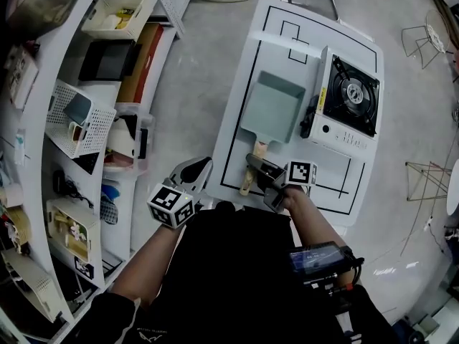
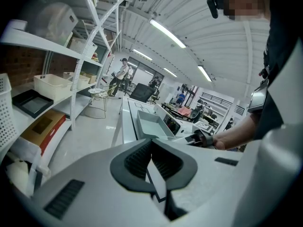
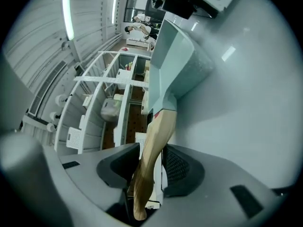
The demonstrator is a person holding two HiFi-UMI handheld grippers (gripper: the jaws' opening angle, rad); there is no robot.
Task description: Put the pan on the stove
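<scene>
Judging by its thin teal walls and slim wooden handle (image 3: 156, 131), the pan (image 1: 272, 106) was probably light and stiff. Lifted by the handle alone it would likely be nose-heavy, and smooth wood could twist in a loose pinch. The handle looked like the only sensible place to take hold, ideally up near the pan body.

The pan lay flat on the white table (image 1: 337, 192), just beside the stove (image 1: 349, 95) on its left, with the handle pointing back toward the person. The right tool (image 3: 152, 150) was closed across that handle near its free end, the wood running up between the pads. The left tool (image 2: 151, 143) hung off the table's near-left edge, jaws pressed together on nothing, well apart from the pan.
</scene>
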